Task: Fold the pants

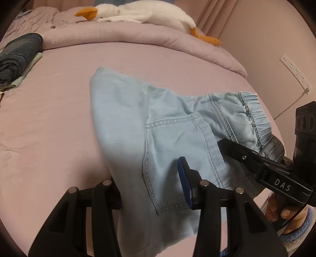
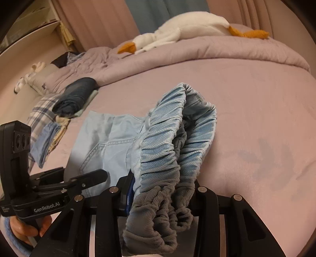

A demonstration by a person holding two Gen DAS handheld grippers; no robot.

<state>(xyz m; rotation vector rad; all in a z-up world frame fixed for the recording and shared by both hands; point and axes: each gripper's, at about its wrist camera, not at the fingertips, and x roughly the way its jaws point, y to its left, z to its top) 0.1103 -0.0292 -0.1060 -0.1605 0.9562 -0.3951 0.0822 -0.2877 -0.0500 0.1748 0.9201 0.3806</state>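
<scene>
Light blue denim pants [image 1: 122,122] with an elastic waistband [image 1: 254,116] lie partly lifted off the pink bed sheet [image 1: 49,118]. In the left wrist view my left gripper [image 1: 154,178] is shut on the seat fabric beside the back pocket. Its blue pad [image 1: 184,181] shows, while cloth hides the other finger. My right gripper [image 1: 223,141] comes in from the right at the waistband. In the right wrist view the right gripper [image 2: 164,189] is shut on the bunched waistband [image 2: 167,150], which hangs over its fingers. The left gripper [image 2: 98,175] pinches the pants [image 2: 98,138] at the lower left.
A white plush goose [image 1: 138,13] lies on the rolled pink duvet [image 1: 138,37] at the back. Folded dark clothes [image 1: 17,53] sit at the far left, with plaid and blue garments [image 2: 39,116] nearby. A wall socket [image 1: 294,69] is at the right. A hand [image 2: 25,227] holds the left gripper.
</scene>
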